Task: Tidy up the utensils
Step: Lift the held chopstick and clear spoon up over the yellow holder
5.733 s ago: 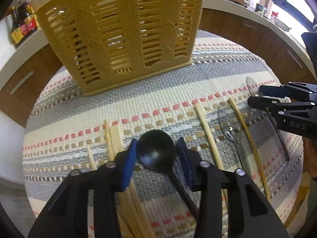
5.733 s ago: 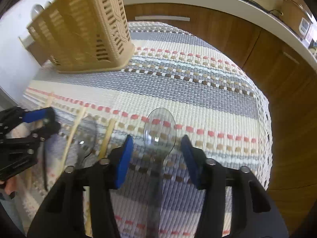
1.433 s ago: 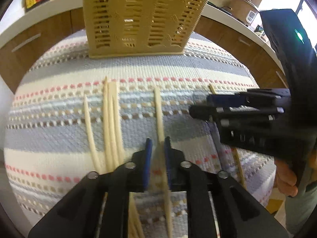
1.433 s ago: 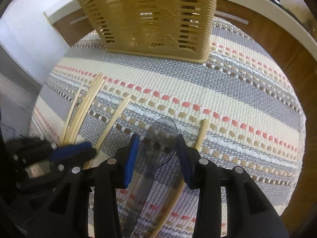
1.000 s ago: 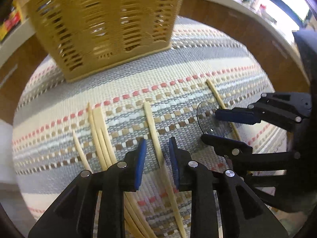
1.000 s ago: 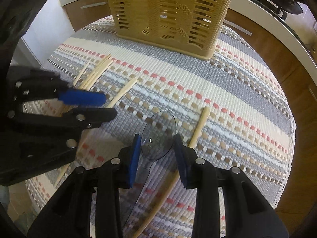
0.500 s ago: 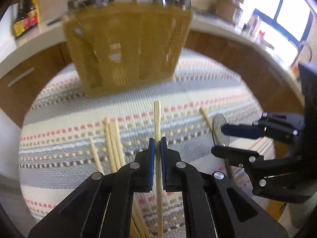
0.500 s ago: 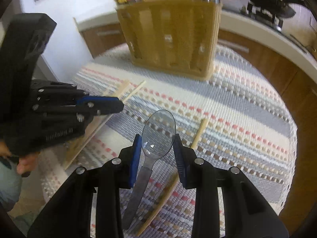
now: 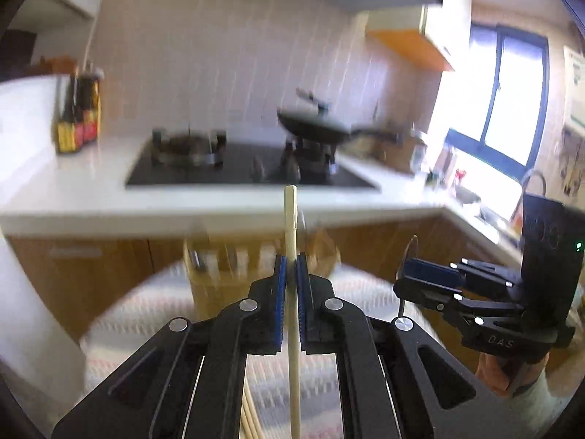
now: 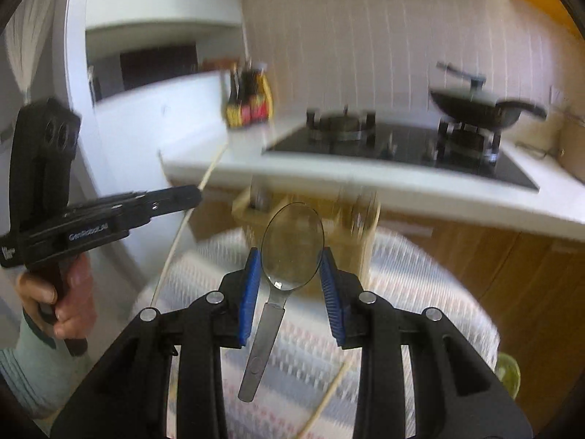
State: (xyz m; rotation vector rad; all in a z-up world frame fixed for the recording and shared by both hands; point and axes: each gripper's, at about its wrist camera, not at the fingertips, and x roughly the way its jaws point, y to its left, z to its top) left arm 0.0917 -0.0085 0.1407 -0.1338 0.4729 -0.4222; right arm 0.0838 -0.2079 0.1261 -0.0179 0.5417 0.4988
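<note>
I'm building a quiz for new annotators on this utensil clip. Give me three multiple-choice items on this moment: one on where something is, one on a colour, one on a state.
1. Where is the pan?
A. on the right burner of the stove
B. on the striped cloth
C. inside the basket

2. What colour are the pads on the gripper fingers?
A. red
B. blue
C. green

3. What is the right gripper doing?
A. hanging open and empty
B. clamped on a chopstick
C. clamped on the bowl of a clear spoon

Answers:
1. A: the pan sits on the right burner of the stove, behind the basket.
2. B: the pads are blue in both views.
3. C: the right gripper squeezes the clear spoon by its bowl, while the left gripper pinches the chopstick.
</note>
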